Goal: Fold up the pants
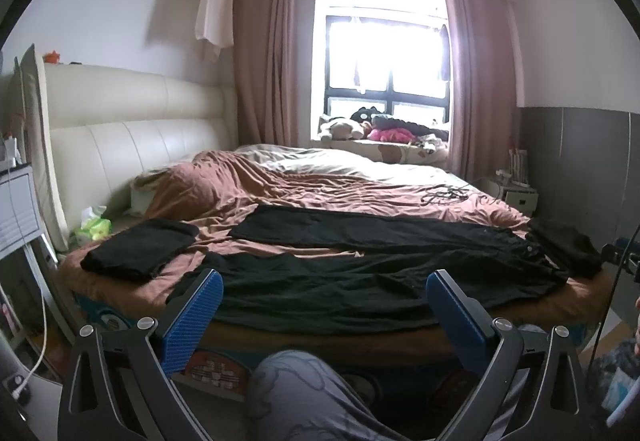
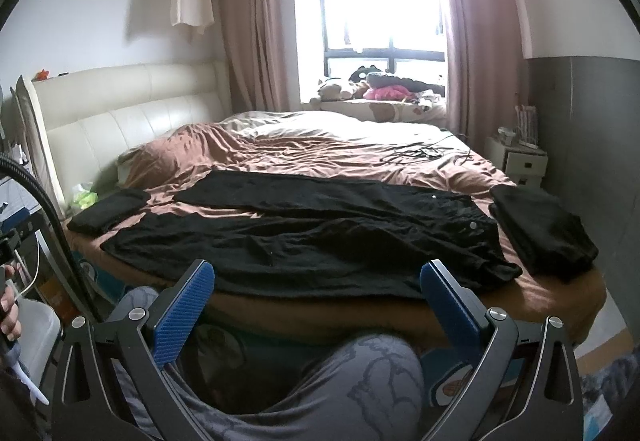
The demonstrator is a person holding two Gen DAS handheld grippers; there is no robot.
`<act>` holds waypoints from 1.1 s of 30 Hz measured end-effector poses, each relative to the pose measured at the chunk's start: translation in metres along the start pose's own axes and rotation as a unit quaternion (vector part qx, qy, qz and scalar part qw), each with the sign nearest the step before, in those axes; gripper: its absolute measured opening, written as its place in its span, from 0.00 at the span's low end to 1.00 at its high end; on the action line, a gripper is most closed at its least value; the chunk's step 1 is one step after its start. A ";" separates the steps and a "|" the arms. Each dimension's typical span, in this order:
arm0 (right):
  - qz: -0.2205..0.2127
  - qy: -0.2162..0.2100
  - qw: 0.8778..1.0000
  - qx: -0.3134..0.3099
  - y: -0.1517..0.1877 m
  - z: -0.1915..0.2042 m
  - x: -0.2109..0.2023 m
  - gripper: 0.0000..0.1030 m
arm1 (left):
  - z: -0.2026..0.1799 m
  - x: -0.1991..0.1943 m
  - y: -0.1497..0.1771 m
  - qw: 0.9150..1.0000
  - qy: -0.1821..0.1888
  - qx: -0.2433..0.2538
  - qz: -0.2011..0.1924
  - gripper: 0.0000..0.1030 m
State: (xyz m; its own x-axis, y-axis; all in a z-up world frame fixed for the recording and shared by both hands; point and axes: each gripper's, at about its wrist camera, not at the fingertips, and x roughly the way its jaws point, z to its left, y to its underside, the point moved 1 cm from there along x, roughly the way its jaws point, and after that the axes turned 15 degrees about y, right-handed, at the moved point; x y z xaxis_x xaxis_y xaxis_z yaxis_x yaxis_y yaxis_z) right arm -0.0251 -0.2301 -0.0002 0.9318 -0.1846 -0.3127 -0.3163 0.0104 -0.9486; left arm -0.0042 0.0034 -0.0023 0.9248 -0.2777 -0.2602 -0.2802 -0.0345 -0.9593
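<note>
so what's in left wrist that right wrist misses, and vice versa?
Left wrist only: the other gripper's body at the right edge, and a white cable hanging by the bedside unit.

Right wrist only: a hand at the left edge, and the full folded black stack on the bed's right side, which the left wrist view shows only partly.

Both: the black pants spread flat on the brown sheet, a folded black garment near the headboard, the person's patterned knee, each view's own gripper open and empty: left gripper, right gripper.
</note>
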 end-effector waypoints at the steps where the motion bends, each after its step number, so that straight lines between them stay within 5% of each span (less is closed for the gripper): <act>1: 0.000 0.000 1.000 0.000 -0.001 0.001 0.000 1.00 | 0.000 0.000 0.000 1.000 -0.001 0.000 0.000 1.00; 23: 0.006 0.000 1.000 0.006 0.000 0.001 0.005 1.00 | 0.018 -0.007 0.005 1.000 -0.017 -0.002 -0.004 1.00; 33: 0.012 0.007 1.000 0.027 -0.009 -0.004 0.032 1.00 | 0.040 0.033 0.000 1.000 -0.018 -0.003 0.025 1.00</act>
State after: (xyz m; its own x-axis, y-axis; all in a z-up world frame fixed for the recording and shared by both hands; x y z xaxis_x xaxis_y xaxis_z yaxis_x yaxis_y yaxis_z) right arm 0.0069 -0.2400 -0.0019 0.9210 -0.1980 -0.3356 -0.3285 0.0685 -0.9420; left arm 0.0361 0.0326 -0.0155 0.9182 -0.2452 -0.3110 -0.3273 -0.0277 -0.9445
